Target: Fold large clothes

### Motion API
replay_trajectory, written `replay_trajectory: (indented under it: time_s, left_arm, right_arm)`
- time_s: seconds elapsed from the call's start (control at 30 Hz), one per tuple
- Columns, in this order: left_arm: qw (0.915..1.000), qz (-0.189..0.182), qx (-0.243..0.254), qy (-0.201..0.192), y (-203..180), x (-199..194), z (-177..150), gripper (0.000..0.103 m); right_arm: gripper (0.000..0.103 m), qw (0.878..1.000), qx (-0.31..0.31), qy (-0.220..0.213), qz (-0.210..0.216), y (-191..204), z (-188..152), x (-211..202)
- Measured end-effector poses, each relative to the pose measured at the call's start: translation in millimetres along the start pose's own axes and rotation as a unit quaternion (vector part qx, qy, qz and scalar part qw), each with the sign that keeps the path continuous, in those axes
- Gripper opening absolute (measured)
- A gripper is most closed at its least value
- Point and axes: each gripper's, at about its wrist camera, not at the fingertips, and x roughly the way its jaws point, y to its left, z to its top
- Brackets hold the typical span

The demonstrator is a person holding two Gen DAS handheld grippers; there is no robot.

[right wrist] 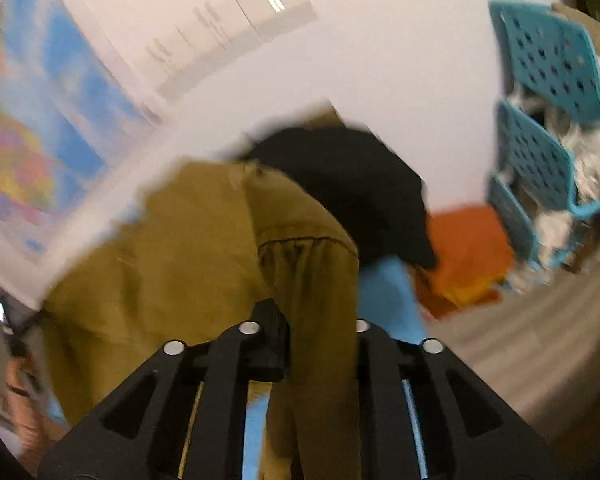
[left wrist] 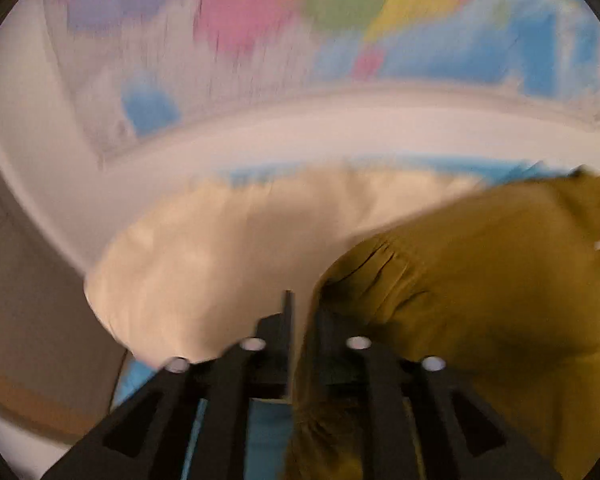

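An olive-mustard garment (left wrist: 480,280) hangs lifted between my two grippers. My left gripper (left wrist: 302,312) is shut on its fabric, which bunches between the fingers and falls away to the right. In the right wrist view the same olive garment (right wrist: 204,248) spreads to the left, and a sleeve-like strip runs down through my right gripper (right wrist: 320,320), which is shut on it. Both views are blurred by motion.
A cream cloth (left wrist: 228,256) lies on a blue surface (left wrist: 268,432) below the left gripper. A black garment (right wrist: 348,184) and orange cloth (right wrist: 468,252) lie ahead of the right gripper. Blue perforated baskets (right wrist: 540,80) stand stacked at right. A colourful world map (left wrist: 300,20) hangs on the white wall.
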Motion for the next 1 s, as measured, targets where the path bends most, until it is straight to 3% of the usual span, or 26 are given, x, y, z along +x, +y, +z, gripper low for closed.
replay_trajectory:
  time_s: [0.07, 0.13, 0.2, 0.3, 0.37, 0.4, 0.47, 0.57, 0.63, 0.7, 0.77, 0.83, 0.93, 0.97, 1.0]
  left_arm:
    - [0.9995, 0.026, 0.01, -0.018, -5, 2, -9, 0.029]
    - [0.9978, 0.042, 0.009, -0.05, -6, -15, -14, 0.056]
    - [0.9959, -0.001, 0.008, -0.09, -3, -47, -22, 0.059]
    - [0.9846, -0.06, 0.053, -0.156, -15, -102, -45, 0.061]
    - [0.9695, -0.115, 0.1, -0.192, -37, -131, -64, 0.073]
    - [0.9626, -0.138, 0.12, -0.199, -47, -138, -72, 0.075]
    - [0.9377, -0.211, 0.181, -0.209, -81, -163, -97, 0.075]
    - [0.9053, -0.302, 0.236, -0.184, -126, -176, -122, 0.075]
    - [0.8824, -0.356, 0.265, -0.156, -157, -179, -138, 0.075]
    - [0.8609, -0.385, 0.302, -0.141, -183, -185, -157, 0.075]
    - [0.8331, -0.42, 0.336, -0.128, -208, -197, -176, 0.075]
    - [0.8137, -0.435, 0.364, -0.128, -226, -208, -192, 0.083]
    - [0.7996, -0.445, 0.385, -0.119, -250, -216, -205, 0.094]
    - [0.801, -0.44, 0.389, -0.113, -258, -214, -207, 0.094]
    - [0.8093, -0.424, 0.392, -0.106, -265, -211, -209, 0.094]
  right_arm:
    - [0.045, 0.999, 0.019, 0.032, -0.023, -10, -10, 24]
    - [0.046, 0.999, 0.023, 0.03, -0.031, -13, -18, 25]
    - [0.065, 0.999, 0.021, 0.003, -0.042, -11, -22, 7]
    - [0.077, 0.995, 0.016, -0.08, -0.052, -2, -38, -49]
    - [0.075, 0.994, 0.002, -0.105, -0.033, 7, -56, -74]
    - [0.074, 0.994, -0.019, -0.104, 0.001, 18, -69, -83]
    - [0.073, 0.993, -0.051, -0.084, 0.062, 38, -93, -88]
    - [0.072, 0.986, -0.083, -0.016, 0.147, 64, -138, -70]
    - [0.071, 0.98, -0.079, 0.03, 0.18, 71, -161, -48]
    - [0.062, 0.975, -0.06, 0.07, 0.2, 72, -184, -24]
    - [0.051, 0.969, -0.038, 0.089, 0.229, 68, -194, -12]
    - [0.044, 0.957, -0.02, 0.09, 0.276, 68, -197, -10]
    - [0.044, 0.953, -0.033, 0.076, 0.291, 83, -193, -16]
    - [0.044, 0.952, -0.035, 0.071, 0.297, 89, -190, -19]
    - [0.043, 0.949, -0.036, 0.071, 0.304, 96, -189, -21]
